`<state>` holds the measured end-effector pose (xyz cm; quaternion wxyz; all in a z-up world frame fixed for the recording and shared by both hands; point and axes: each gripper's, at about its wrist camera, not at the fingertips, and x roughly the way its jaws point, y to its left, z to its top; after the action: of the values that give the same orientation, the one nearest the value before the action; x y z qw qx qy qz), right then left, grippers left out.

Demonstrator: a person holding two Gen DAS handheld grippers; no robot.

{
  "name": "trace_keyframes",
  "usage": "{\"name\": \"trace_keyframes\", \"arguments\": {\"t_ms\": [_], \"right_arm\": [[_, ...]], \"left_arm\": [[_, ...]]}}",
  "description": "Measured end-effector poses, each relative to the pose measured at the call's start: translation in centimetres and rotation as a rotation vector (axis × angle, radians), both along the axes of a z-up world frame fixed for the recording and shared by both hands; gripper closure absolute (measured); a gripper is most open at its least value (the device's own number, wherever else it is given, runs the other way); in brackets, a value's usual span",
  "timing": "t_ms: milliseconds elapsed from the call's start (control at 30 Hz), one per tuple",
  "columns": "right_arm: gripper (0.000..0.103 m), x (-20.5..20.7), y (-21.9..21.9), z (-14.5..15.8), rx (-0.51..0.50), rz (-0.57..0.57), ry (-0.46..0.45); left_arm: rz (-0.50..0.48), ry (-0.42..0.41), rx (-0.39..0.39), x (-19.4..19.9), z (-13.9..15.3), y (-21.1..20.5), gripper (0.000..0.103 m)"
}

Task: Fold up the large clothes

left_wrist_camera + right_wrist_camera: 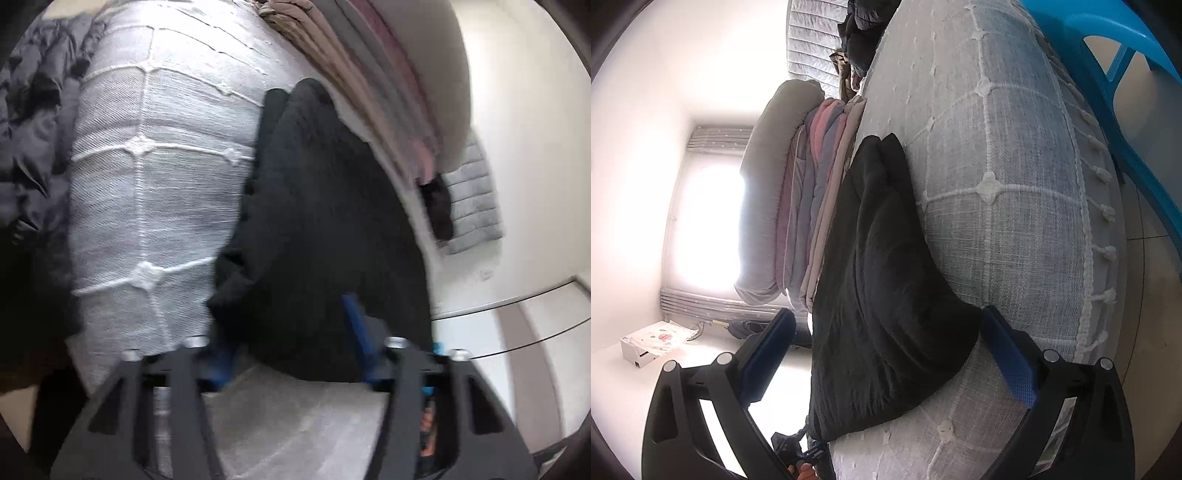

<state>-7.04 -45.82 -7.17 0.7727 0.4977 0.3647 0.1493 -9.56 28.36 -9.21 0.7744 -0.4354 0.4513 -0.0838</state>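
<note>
**A:** so where's the garment at rn?

**B:** The black garment [882, 280] is lying on the bed, on the white quilted bedspread [1008, 206] with the raised grid pattern. It's bunched up in a long heap, one long side right against a stack of folded blankets [816, 206] in pink and grey tones.

**A:** and the grippers?

**B:** The right gripper [886, 350] has its blue-padded fingers [1010, 360] spread wide, one on each side of the near end of the garment. Not pinching anything, the cloth just sits between them. The left gripper [290, 341] is blurry, but its blue fingers [356, 325] stand apart too, pressed into the near edge of the same black garment [325, 229]. Can't tell if any cloth is actually caught there.

**A:** anything else around?

**B:** A dark puffy jacket [33, 122] is crumpled at the far side of the bedspread [159, 192] in the left view, and a blue plastic chair [1123, 62] stands beside the bed in the right view. Bright window [705, 225] behind the blankets.
</note>
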Motion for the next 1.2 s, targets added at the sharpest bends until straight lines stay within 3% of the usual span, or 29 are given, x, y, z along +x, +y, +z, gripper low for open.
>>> {"name": "trace_keyframes", "arguments": {"t_ms": [33, 67, 100, 133, 200, 267, 400, 633, 800, 900, 967, 1033, 1100, 1200], "right_arm": [[0.008, 0.1, 0.1, 0.2, -0.017, 0.009, 0.0], [0.015, 0.1, 0.1, 0.3, -0.028, 0.012, 0.0], [0.032, 0.0, 0.1, 0.4, -0.042, 0.007, -0.003], [0.078, -0.1, 0.0, 0.4, -0.06, -0.006, 0.008], [0.078, -0.5, -0.3, 0.0, -0.03, -0.027, 0.005], [0.08, -0.9, 0.1, 0.4, -0.061, -0.027, -0.011], [0.084, -1.9, 0.9, 2.6, -0.031, -0.021, -0.078], [0.085, -7.5, 1.9, 7.8, -0.005, 0.049, -0.201], [0.085, -14.6, 1.1, 6.2, -0.004, 0.049, -0.171], [0.084, -17.1, 0.2, 3.1, -0.041, 0.046, -0.073], [0.077, -17.8, -1.0, 1.1, 0.004, 0.021, -0.013], [0.07, -18.3, -1.5, 1.6, -0.063, -0.01, -0.005], [0.063, -19.0, -1.6, 3.6, -0.185, -0.064, -0.015], [0.054, -19.2, -1.5, 7.8, -0.354, -0.156, -0.062]], "left_arm": [[0.001, 0.013, 0.0, 0.2, -0.3, 0.3, 0.072], [0.001, 0.018, 0.003, 0.3, -0.4, 0.4, 0.074], [-0.004, 0.017, 0.02, 0.4, -0.3, 0.2, 0.075], [-0.005, 0.012, 0.037, 0.4, -0.1, 0.1, 0.077], [-0.008, 0.003, 0.049, 0.4, 0.2, 0.0, 0.08], [-0.019, -0.021, 0.055, 0.3, 0.9, 0.1, 0.083], [-0.028, -0.106, 0.006, -0.7, 3.0, 0.9, 0.088], [-0.051, -0.16, -0.072, -7.7, 6.8, 2.3, 0.089], [-0.052, -0.136, -0.07, -15.0, 6.7, 3.2, 0.09], [-0.049, -0.051, -0.056, -16.2, 4.2, 4.3, 0.089], [-0.039, 0.031, -0.081, -16.4, 2.6, 5.1, 0.087], [-0.032, 0.024, -0.033, -16.8, 3.3, 5.2, 0.082], [0.033, -0.001, 0.09, -17.7, 5.5, 6.0, 0.077], [0.155, -0.05, 0.278, -18.8, 8.8, 7.3, 0.061]]}}
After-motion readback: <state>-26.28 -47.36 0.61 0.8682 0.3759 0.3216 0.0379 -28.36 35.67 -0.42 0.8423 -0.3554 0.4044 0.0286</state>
